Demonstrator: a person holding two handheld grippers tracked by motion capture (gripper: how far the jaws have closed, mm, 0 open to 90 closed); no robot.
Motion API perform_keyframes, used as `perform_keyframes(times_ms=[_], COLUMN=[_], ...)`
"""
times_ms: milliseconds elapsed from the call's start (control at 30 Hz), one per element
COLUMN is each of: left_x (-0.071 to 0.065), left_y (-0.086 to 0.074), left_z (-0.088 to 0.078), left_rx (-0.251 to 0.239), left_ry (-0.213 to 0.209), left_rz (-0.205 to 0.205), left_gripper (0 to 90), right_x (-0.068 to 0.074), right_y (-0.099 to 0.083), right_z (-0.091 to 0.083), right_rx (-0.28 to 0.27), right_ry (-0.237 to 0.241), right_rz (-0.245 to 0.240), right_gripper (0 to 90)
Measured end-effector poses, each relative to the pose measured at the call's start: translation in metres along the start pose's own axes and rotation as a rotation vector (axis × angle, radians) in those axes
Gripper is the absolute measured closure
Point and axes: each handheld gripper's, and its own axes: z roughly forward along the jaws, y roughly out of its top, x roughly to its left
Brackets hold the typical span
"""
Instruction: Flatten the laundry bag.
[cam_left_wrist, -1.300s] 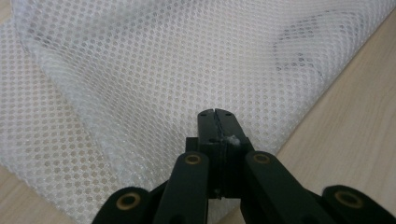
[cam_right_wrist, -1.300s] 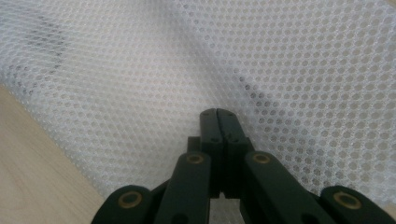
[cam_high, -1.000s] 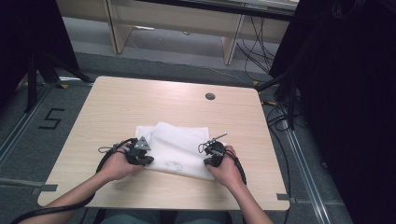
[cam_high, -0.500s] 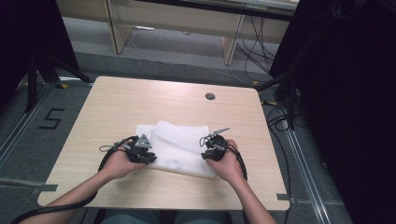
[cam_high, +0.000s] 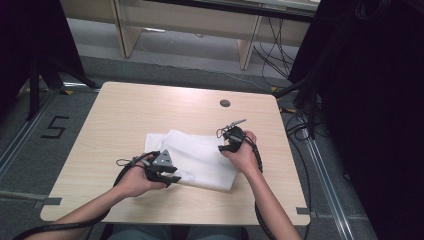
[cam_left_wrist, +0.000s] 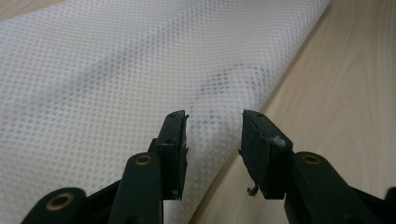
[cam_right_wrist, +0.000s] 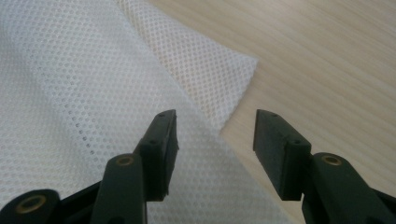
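Plainly white, perforated mesh cloth (cam_high: 197, 157), probably folded, on woodgrain table (cam_high: 150, 107).

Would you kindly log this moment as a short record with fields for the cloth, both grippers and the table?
cloth: white mesh cloth, folded, flat on the table
left gripper: left gripper, fingers have just been opening, cloth edge between them, not pinched
right gripper: right gripper, fingers have just been opening wide, above the cloth's edge near a corner
table: wooden table, small round dark grommet near far edge

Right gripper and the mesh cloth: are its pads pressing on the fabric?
Apart. In the right gripper view the right gripper has its jaws spread wide, with a gap showing on both sides above the mesh cloth; neither pad presses it.
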Motion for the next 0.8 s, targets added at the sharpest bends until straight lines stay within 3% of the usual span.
perform_keyframes(times_ms=[67,100,167,200,233,300,400,500,567,633,733,767,800], left_x=[0.000,-0.001,0.000,-0.001,0.000,-0.002,0.000,0.000,0.002,0.001,0.002,0.002,0.003], left_y=[0.002,0.003,0.005,0.004,0.005,0.004,0.004,0.002,0.001,0.000,0.000,0.000,0.000], left_z=[0.003,0.005,0.008,0.009,0.010,0.013,0.013,0.014,0.015,0.016,0.016,0.016,0.015], left_rx=[0.008,0.002,0.007,0.013,0.025,0.020,0.027,0.029,0.032,0.035,0.044,0.043,0.050], left_ry=[-0.002,-0.011,-0.009,-0.009,-0.003,-0.009,-0.008,-0.007,-0.001,-0.008,0.002,-0.004,-0.006], left_rz=[0.029,0.013,0.037,0.025,0.064,0.037,0.049,0.028,0.032,0.011,0.014,0.015,0.032], left_gripper=[59.6,59.5,60.1,60.7,61.2,61.3,61.6,62.4,62.7,62.7,62.8,62.9,63.0], right_x=[0.001,0.001,0.001,0.001,0.002,0.002,0.004,0.003,0.004,0.002,0.002,0.003,0.004], right_y=[0.001,0.002,0.004,0.005,0.006,0.006,0.007,0.007,0.008,0.009,0.009,0.009,0.009], right_z=[0.001,0.004,0.009,0.012,0.016,0.018,0.024,0.030,0.031,0.033,0.033,0.032,0.032], right_rx=[0.019,0.016,0.030,0.033,0.050,0.051,0.086,0.098,0.118,0.109,0.112,0.122,0.125], right_ry=[0.003,0.006,0.015,0.014,0.015,0.015,0.020,0.027,0.039,0.053,0.064,0.070,0.071], right_rz=[0.004,-0.001,-0.021,-0.032,-0.039,-0.043,-0.057,-0.085,-0.065,-0.072,-0.071,-0.050,-0.049], right_gripper=[49.3,48.8,48.0,47.8,48.0,48.3,48.4,49.4,50.1,54.2,59.8,61.5,63.2])
